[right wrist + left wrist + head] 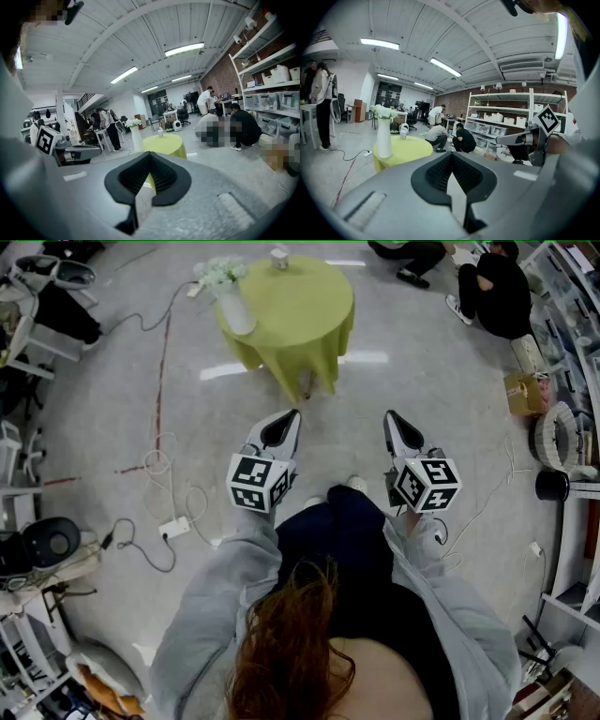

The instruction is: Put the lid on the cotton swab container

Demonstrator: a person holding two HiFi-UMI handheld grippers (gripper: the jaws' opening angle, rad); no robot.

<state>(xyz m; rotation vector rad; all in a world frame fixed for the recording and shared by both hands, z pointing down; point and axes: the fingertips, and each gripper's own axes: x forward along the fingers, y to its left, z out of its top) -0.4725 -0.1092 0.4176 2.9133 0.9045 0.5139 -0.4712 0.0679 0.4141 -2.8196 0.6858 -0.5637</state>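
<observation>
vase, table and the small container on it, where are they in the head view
vase point(237, 311), head view, on its white body
table point(309, 320), head view, on bare yellow-green cloth
small container point(279, 258), head view, on its side

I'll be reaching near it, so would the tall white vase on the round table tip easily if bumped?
Probably tippy: the vase is tall, narrow, with flowers on top. It stands near the edge of the tablecloth, so a nudge might send it off.

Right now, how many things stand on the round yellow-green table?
2. A white vase of flowers stands near the table's left edge in the head view; a small container stands at its far edge.
</observation>
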